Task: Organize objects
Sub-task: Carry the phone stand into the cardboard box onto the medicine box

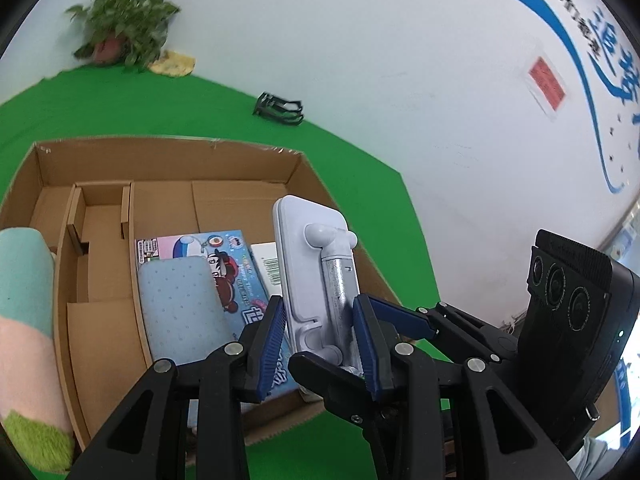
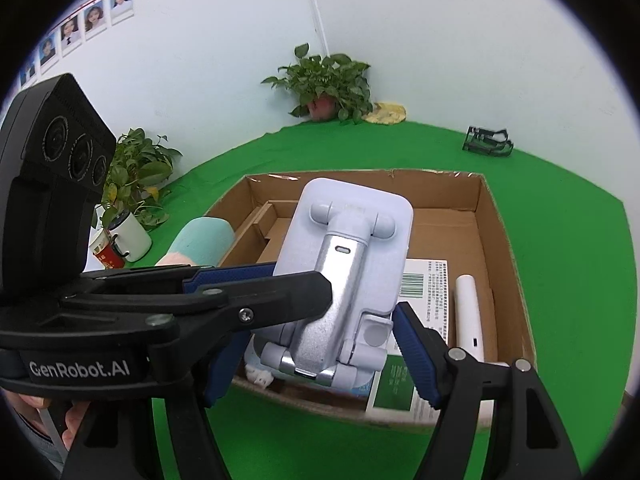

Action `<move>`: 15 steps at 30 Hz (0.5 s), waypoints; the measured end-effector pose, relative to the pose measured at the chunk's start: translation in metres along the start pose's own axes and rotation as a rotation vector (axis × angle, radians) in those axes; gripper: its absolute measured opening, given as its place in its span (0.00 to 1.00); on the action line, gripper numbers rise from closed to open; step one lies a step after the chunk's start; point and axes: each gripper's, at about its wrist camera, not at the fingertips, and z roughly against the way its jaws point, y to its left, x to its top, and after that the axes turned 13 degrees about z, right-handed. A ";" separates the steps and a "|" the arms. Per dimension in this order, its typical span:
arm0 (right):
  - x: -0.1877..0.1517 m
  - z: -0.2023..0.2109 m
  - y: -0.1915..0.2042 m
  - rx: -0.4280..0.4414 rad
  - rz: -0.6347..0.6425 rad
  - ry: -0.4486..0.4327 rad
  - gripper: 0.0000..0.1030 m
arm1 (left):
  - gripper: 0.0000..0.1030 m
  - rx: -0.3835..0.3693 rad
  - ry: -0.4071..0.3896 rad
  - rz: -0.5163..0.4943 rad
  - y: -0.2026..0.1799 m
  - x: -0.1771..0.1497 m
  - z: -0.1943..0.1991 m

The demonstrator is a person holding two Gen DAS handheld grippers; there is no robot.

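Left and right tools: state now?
Left tool: closed on the phone stand.
Right tool: straddles the stand, grip cannot be told.

Looked like office room set up for recording. White wall [image 1: 360, 40] had big blue painted letters [image 1: 592, 48] and small red notice [image 1: 547, 82]. Row of small portrait photos [image 2: 86, 24] hung on other wall, like staff board. Counter [image 2: 560, 240] was covered with bright green cloth. Potted plants stood in corner [image 2: 324, 88] and at side [image 2: 136, 176]. White mug [image 2: 130, 240] sat near side plant. Open cardboard box [image 2: 500, 220] with packaged goods sat on counter. Black wire stand [image 2: 486, 142] stood by wall.
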 end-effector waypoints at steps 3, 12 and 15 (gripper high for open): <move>0.007 -0.024 -0.011 0.032 -0.010 0.072 0.69 | 0.31 0.010 0.035 0.058 0.016 0.010 -0.019; 0.008 -0.071 -0.033 0.089 -0.030 0.213 0.69 | 0.31 0.000 0.130 0.197 0.057 0.025 -0.069; 0.005 -0.082 -0.040 0.094 -0.037 0.249 0.69 | 0.31 0.011 0.150 0.220 0.064 0.024 -0.082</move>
